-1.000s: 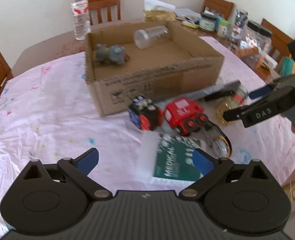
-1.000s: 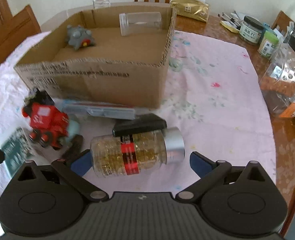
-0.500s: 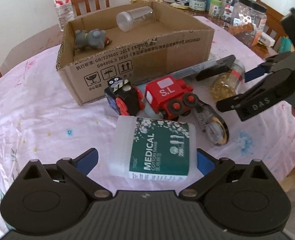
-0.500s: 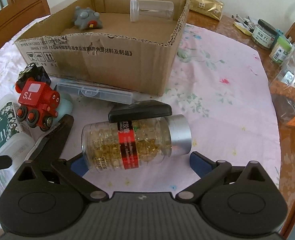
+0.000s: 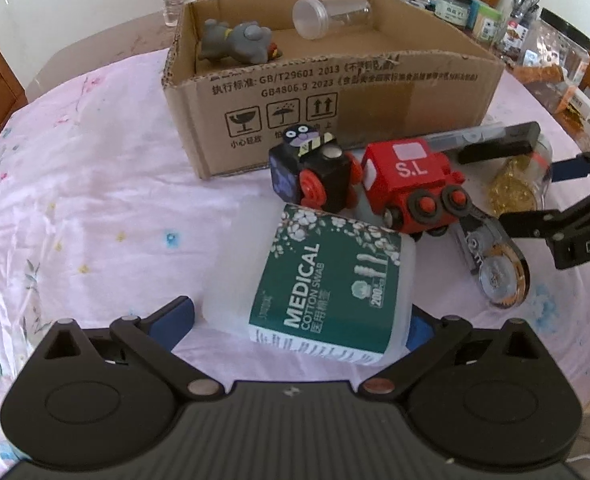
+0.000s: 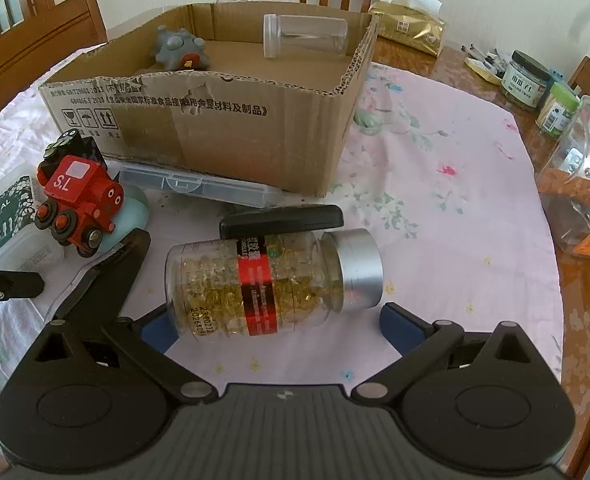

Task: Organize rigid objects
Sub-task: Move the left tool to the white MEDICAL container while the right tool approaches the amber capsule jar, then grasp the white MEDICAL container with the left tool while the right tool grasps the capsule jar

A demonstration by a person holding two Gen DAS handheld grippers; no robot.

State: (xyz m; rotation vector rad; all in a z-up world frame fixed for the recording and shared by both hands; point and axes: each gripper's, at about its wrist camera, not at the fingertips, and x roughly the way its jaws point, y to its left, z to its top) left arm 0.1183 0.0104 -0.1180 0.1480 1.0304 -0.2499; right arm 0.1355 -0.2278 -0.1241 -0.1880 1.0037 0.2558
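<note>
Translucent rectangular swab box [image 5: 327, 292], capsule jar [image 6: 263, 284]: each between wide-open claws, ungripped.

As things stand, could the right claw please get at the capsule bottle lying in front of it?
Probably yes: the right claw is open and the capsule bottle lies on its side between the fingers, nothing in between. The black bar behind it seems clear.

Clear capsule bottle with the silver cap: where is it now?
Right wrist view: clear capsule bottle lies on its side between the open right gripper fingers, before the cardboard box.
</note>
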